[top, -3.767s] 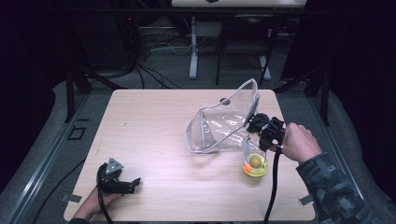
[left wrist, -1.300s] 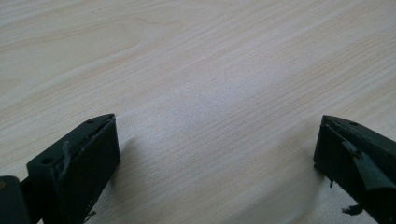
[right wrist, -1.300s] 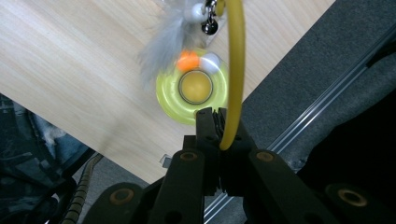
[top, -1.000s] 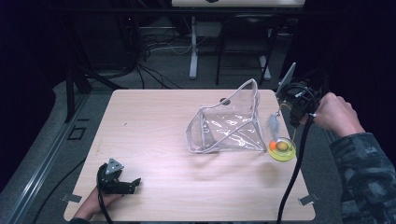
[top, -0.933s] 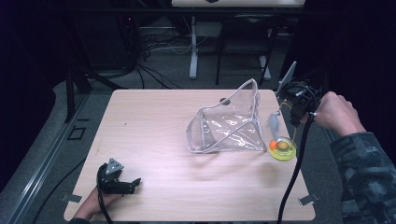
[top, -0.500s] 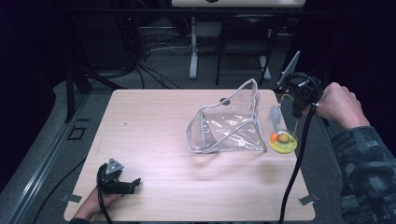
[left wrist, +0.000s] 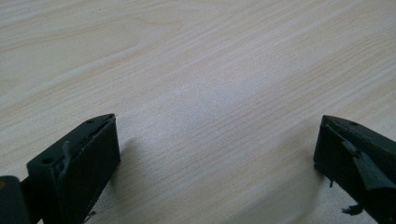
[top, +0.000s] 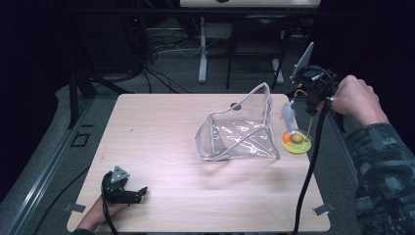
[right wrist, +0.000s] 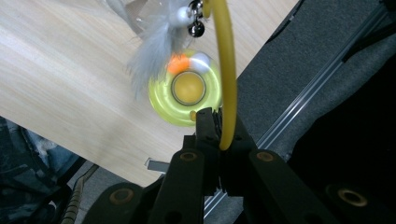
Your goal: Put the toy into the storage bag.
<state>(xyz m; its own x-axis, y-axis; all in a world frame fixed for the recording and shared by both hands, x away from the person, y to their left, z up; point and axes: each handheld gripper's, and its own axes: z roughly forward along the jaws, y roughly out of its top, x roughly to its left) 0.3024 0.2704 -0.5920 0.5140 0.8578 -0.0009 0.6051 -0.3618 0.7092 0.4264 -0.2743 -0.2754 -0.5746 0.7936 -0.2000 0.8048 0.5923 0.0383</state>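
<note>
I can read no text, label, brand, number or sign anywhere here.

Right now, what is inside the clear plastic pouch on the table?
Nothing visible: through the clear plastic pouch the high view shows just wood of the table and glare on its creased walls. The yellow ring toy with its white feather sits outside, at its right.
</note>
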